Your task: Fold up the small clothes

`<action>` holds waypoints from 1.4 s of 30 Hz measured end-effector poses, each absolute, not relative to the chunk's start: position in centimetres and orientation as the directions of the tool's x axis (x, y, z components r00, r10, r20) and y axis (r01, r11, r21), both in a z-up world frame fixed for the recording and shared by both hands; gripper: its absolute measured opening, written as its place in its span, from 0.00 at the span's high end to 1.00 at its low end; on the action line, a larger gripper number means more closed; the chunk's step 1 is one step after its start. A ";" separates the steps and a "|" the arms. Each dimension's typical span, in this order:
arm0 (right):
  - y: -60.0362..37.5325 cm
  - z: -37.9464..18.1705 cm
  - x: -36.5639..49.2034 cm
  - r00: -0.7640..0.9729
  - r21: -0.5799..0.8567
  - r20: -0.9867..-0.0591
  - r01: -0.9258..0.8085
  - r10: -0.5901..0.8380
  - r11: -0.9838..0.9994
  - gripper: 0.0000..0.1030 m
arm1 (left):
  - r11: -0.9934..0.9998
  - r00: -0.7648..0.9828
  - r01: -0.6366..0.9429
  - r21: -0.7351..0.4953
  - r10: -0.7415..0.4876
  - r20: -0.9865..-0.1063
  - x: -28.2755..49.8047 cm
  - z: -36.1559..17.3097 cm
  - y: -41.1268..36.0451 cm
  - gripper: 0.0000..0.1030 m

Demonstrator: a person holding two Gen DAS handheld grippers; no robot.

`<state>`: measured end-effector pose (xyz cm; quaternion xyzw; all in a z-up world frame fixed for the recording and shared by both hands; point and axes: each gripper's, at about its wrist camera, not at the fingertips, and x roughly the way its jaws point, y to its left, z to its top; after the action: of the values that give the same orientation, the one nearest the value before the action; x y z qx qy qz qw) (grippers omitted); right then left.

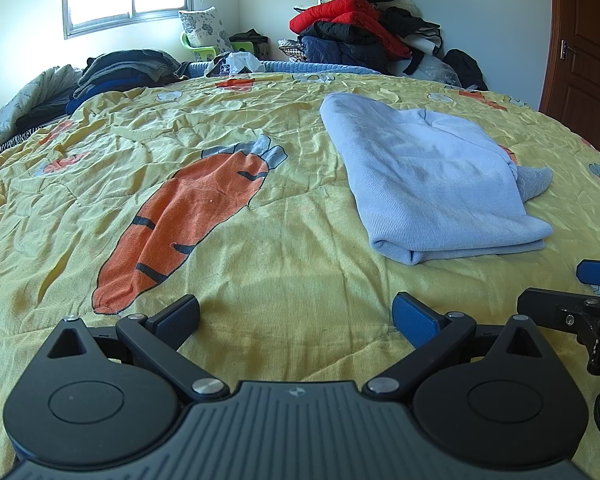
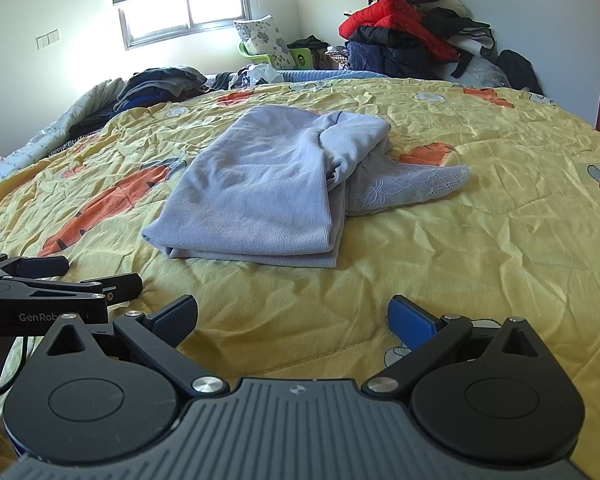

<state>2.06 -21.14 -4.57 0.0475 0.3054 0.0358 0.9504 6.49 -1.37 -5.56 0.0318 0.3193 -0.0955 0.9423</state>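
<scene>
While both tools hang low over the near edge of the bed [image 1: 260, 264], nothing is in either of them. The left tool [image 1: 296, 316] has its blue-padded fingers spread wide, with only yellow quilt showing between them, and the right tool [image 2: 292, 316] is spread just as wide, also empty. They sit side by side: the right tool's view catches the left one just off to its own left, near the quilt.

The light blue garment [image 2: 260, 188] lies folded on the quilt [image 2: 480, 220], roughly mid-bed, ahead of both tools and apart from them. Its folded edge faces the near edge, layers stacked flat, and a lacy corner pokes out on the right side. A big orange carrot print [image 1: 180, 216] on the quilt sits just to the left of it.

Over at the far edge there is a dark stack of folded clothes [image 1: 128, 68] toward the far left corner, and a tall heap of jackets [image 2: 400, 36], red on top of dark ones, against the wall at the far right.
</scene>
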 end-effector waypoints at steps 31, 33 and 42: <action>-21.0 -4.6 2.0 0.809 0.112 -0.578 -0.048 0.104 0.993 0.00 | 0.980 0.778 0.200 -0.001 -0.160 -0.608 6.5 -5.5 -1.4 0.00; -21.0 -4.6 2.0 0.809 0.111 -0.579 -0.049 0.105 0.993 0.00 | 0.980 0.778 0.200 -0.001 -0.160 -0.608 6.5 -5.5 -1.4 0.00; -20.9 -4.6 2.1 0.806 0.110 -0.581 -0.058 0.111 0.992 0.00 | 0.980 0.778 0.200 -0.001 -0.160 -0.608 6.5 -5.6 -1.4 0.00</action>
<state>2.13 -20.93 -4.59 0.0434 0.3080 0.0444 0.9494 6.47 -1.39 -5.56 0.0318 0.3192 -0.0955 0.9423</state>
